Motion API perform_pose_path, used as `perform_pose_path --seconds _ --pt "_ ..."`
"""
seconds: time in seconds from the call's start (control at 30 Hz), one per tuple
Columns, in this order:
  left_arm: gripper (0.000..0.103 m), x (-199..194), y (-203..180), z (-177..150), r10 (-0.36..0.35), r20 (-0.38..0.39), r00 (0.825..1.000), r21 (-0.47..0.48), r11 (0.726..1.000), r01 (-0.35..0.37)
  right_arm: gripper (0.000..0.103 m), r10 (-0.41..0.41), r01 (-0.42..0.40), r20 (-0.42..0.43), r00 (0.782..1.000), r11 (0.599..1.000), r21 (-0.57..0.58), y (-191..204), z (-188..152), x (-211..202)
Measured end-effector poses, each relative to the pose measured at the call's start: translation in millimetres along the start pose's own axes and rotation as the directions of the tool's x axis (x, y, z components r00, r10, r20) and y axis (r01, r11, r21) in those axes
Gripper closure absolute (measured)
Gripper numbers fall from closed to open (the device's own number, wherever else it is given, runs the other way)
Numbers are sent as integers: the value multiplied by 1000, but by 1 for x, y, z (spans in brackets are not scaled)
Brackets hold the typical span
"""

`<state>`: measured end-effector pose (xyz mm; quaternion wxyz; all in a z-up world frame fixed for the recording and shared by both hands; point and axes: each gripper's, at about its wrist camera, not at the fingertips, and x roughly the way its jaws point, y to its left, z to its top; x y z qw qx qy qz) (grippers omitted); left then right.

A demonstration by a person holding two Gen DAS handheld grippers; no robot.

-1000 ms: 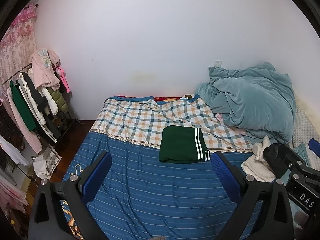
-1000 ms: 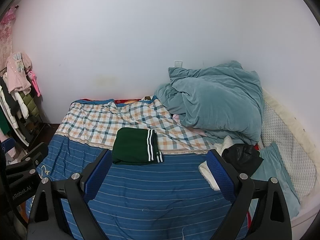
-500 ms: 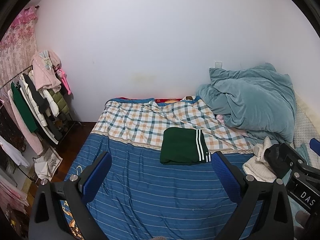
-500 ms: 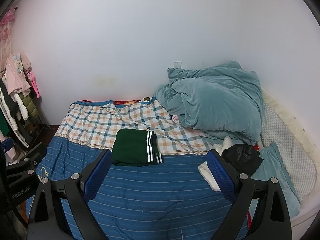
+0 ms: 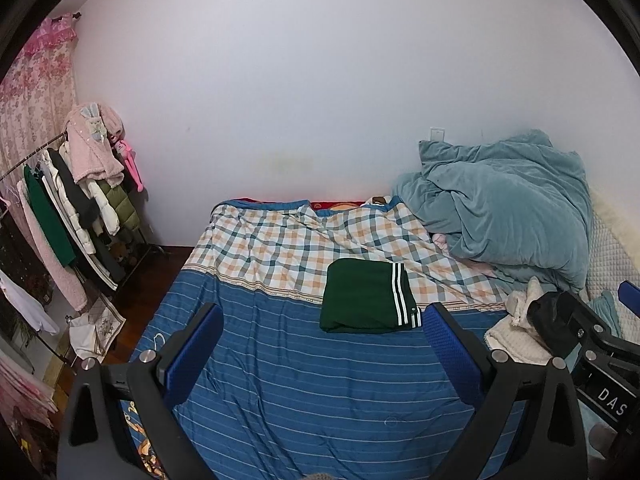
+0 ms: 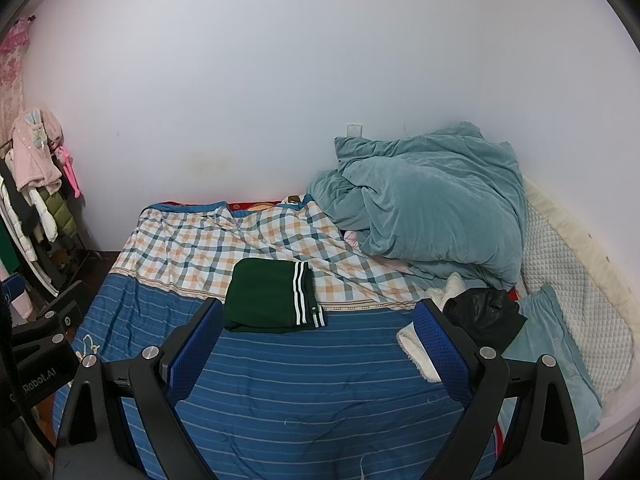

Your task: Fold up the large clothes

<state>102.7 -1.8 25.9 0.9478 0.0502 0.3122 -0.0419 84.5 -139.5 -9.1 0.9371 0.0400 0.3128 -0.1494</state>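
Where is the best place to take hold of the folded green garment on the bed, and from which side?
Probably the near edge of the green garment, approached low from the front. It lies flat and folded, that edge faces both open hand-held grippers, and the striped edge is to its right.

Bedroom surroundings: bed, bedding and a crowded clothes rack.

A blue striped bedspread (image 5: pixel 304 368) covers the near half of the bed, meeting a checked orange, teal and white sheet (image 5: pixel 280 248) toward the plain white wall (image 5: pixel 320 80). A rumpled teal plush duvet (image 5: pixel 508 208) is heaped in the far right corner, beside a white quilted pad (image 6: pixel 576 300). A clothes rack with hanging coats (image 5: pixel 68 216) stands left of the bed, before a pink floral curtain (image 5: pixel 32 92).
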Motion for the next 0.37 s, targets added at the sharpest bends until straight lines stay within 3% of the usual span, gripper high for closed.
perform_pose_path --seconds 0.37 --pt "1 -4 -4 -3 16 9 1000 -6 1000 -16 6 -3 3 -3 1000 1000 18 -1 -3 -5"
